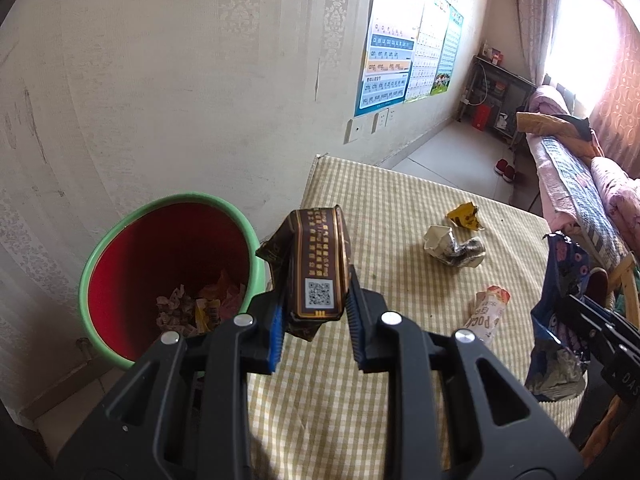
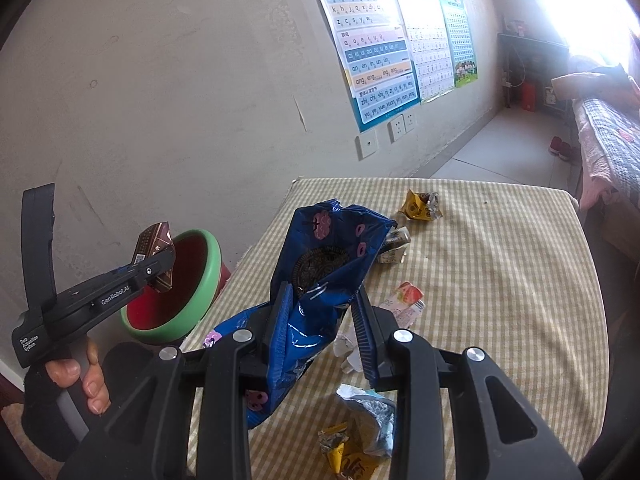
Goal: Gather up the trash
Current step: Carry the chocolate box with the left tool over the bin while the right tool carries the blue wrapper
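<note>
A pale patterned wall with phonics posters runs along the left of the room, and a bed stands at the far right under a bright window. In front lies a tabletop covered in yellow checked cloth.

The left gripper has its fingers closed on a brown box with a QR code, held upright above the tabletop's left edge, just right of the bin. That bin, green-rimmed and red inside, stands on the floor against the wall with crumpled wrappers at its bottom.

The right gripper has its fingers clamped on a crumpled blue cookie bag, lifted above the near part of the tabletop.

More trash lies on the cloth: a yellow wrapper at the far side, a crushed white carton just near it, a pink-and-white packet nearer still, and a silver wrapper beside a yellow scrap at the near edge.
</note>
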`<action>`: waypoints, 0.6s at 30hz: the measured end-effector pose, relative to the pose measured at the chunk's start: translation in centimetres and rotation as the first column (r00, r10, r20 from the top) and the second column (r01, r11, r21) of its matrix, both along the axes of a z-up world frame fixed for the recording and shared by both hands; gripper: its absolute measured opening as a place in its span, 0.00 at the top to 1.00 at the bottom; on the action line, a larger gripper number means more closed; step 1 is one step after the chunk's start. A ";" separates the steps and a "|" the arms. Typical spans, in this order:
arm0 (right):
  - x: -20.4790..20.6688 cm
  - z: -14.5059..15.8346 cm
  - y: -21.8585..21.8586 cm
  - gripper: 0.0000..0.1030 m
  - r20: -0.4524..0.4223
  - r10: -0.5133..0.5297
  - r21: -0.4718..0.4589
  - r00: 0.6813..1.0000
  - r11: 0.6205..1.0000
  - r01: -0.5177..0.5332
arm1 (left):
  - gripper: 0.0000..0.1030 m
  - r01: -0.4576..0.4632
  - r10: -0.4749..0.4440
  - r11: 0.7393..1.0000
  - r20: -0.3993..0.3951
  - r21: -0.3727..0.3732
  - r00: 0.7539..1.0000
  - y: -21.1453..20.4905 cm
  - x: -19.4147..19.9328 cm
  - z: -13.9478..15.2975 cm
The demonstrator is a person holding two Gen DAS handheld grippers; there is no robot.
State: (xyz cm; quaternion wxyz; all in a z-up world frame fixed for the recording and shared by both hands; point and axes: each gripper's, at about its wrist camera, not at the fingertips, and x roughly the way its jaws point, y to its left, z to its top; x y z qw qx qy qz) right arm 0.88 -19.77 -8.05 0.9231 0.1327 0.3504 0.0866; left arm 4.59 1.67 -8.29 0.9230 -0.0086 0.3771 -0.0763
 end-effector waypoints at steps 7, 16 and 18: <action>0.5 0.3 1.2 0.71 0.007 0.035 -0.006 0.999 0.999 -0.035 | 0.75 -0.004 0.004 1.000 -0.014 -0.009 1.000 0.5 0.4 -0.6; 1.3 0.5 3.5 0.71 0.000 0.086 -0.019 0.996 0.996 -0.086 | 0.75 -0.022 0.022 1.000 -0.018 -0.019 1.000 1.5 0.6 -0.7; 1.4 0.5 4.1 0.71 -0.002 0.098 -0.024 0.995 0.995 -0.098 | 0.75 -0.027 0.027 0.999 -0.016 -0.024 1.000 1.8 0.7 -0.6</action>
